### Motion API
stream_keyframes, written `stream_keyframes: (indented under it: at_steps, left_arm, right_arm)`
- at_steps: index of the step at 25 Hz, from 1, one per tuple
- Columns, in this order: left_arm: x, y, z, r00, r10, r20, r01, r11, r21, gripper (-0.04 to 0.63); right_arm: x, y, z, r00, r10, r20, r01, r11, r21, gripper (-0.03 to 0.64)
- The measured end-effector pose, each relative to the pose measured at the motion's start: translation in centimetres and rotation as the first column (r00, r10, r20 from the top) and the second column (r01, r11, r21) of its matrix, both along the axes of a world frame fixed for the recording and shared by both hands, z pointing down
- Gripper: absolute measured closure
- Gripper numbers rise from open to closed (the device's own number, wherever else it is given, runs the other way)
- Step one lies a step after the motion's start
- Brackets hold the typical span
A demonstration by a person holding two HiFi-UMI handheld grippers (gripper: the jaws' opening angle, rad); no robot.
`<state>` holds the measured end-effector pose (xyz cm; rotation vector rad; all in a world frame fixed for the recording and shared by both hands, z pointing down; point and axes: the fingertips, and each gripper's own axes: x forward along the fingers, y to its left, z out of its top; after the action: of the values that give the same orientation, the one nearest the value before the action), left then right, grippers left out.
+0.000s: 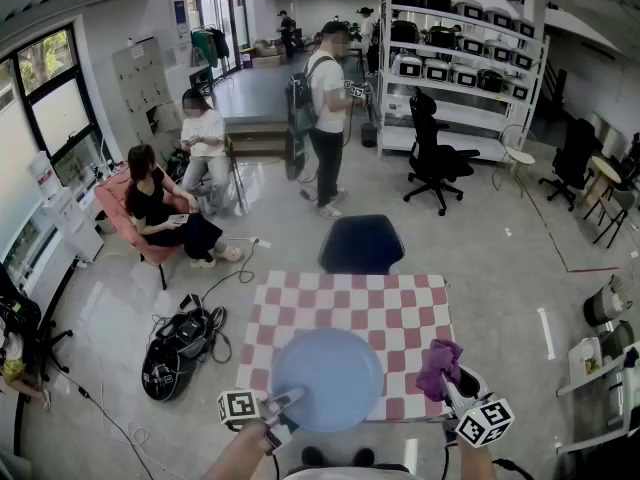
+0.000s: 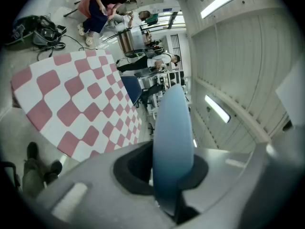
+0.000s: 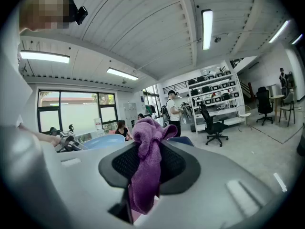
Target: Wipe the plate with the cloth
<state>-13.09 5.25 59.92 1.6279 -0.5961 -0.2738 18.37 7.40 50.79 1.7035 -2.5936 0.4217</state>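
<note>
A pale blue plate point(image 1: 326, 379) is held above the near edge of the checked table, with my left gripper point(image 1: 281, 407) shut on its near left rim. In the left gripper view the plate point(image 2: 172, 147) stands edge-on between the jaws. My right gripper point(image 1: 454, 382) is to the right of the plate, shut on a purple cloth point(image 1: 438, 365) that bunches up above the jaws. The right gripper view has the cloth point(image 3: 146, 161) hanging between the jaws and the plate point(image 3: 104, 141) to its left. Cloth and plate are apart.
The red-and-white checked table point(image 1: 360, 308) has a dark blue chair point(image 1: 361, 244) at its far side. Two seated people point(image 1: 165, 208) and a bag point(image 1: 180, 343) on the floor are to the left. A standing person point(image 1: 325, 113) and shelves point(image 1: 455, 68) are farther back.
</note>
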Motion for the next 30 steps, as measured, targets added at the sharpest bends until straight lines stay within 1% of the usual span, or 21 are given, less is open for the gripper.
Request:
stream_keyframes:
  at_steps: [14, 17, 20, 24, 30]
  left_arm:
    - [1.2, -0.5, 0.0, 1.0, -0.002, 0.006, 0.002, 1.0, -0.006, 0.545]
    - [1.4, -0.5, 0.2, 1.0, -0.003, 0.016, 0.003, 1.0, -0.002, 0.545]
    - [1.7, -0.6, 0.7, 1.0, -0.009, 0.028, 0.01, 1.0, -0.003, 0.545]
    - [2.8, -0.8, 0.8, 0.999, -0.028, 0.032, 0.028, 1.0, -0.003, 0.545]
    - [5.9, -0.5, 0.7, 0.998, -0.053, 0.032, 0.053, 0.999, 0.005, 0.545]
  right_arm:
    - [0.9, -0.8, -0.2, 1.0, -0.011, 0.007, 0.011, 1.0, 0.005, 0.509]
    - [1.1, -1.0, -0.2, 1.0, -0.015, 0.021, 0.015, 1.0, 0.002, 0.509]
    - [1.4, -1.3, 0.2, 0.999, -0.033, 0.007, 0.033, 0.999, -0.002, 0.508]
    - [2.2, -1.9, 0.5, 0.998, -0.063, -0.013, 0.063, 0.998, -0.005, 0.508]
    - [4.5, -2.5, 0.7, 0.994, -0.107, -0.013, 0.107, 0.994, -0.003, 0.508]
